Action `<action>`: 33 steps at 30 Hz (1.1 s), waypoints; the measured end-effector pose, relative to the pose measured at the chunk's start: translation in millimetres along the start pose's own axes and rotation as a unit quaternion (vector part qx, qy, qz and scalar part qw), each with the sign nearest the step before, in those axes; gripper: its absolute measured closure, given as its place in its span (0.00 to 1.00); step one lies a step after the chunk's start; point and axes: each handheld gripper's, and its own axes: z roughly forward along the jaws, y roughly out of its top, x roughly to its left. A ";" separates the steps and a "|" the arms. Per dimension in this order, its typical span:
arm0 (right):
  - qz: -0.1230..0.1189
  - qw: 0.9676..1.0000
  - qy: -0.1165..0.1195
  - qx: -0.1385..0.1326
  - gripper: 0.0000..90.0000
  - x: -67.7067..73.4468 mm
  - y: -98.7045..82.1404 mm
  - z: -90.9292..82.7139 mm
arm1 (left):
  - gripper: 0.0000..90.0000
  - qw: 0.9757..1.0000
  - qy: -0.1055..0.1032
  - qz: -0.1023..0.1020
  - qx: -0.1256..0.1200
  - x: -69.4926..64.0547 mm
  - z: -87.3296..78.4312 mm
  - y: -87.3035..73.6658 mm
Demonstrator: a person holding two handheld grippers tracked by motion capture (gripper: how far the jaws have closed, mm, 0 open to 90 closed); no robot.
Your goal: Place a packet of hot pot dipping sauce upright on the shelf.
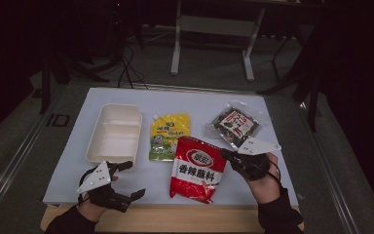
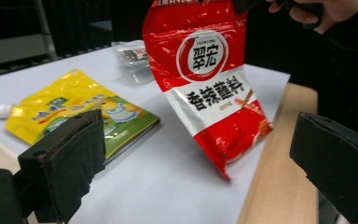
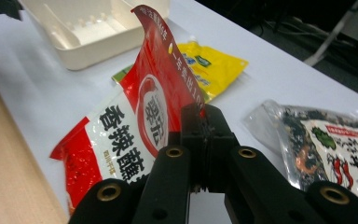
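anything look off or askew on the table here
Only the red pouch: the right gripper is shut on its top edge, tilting it up on its bottom corner, while the yellow pouch and clear spice bag lie flat. Nothing spilled or torn.

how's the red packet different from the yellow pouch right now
The red packet is pinched at its edge by the shut right gripper and tilted up; the yellow pouch lies flat, untouched. The red packet looks bigger; the yellow pouch has a white spout. Both are printed food bags on the white board.
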 end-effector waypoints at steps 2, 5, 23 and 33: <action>-0.006 1.000 0.004 -0.002 0.99 3.5 2.6 -2.7 | 0.05 1.000 -0.005 -0.005 0.005 -1.4 1.7 3.1; -0.019 1.000 0.012 -0.003 0.99 8.8 5.1 -5.9 | 0.05 1.000 -0.009 -0.005 0.007 -4.7 4.9 7.6; -0.057 0.997 0.037 -0.021 0.99 25.6 21.0 -18.2 | 0.05 0.999 -0.039 -0.001 0.026 -11.0 29.6 22.3; -0.072 0.996 0.043 -0.021 0.99 29.0 26.2 -20.3 | 0.08 0.998 -0.036 0.003 0.048 -5.6 54.3 32.3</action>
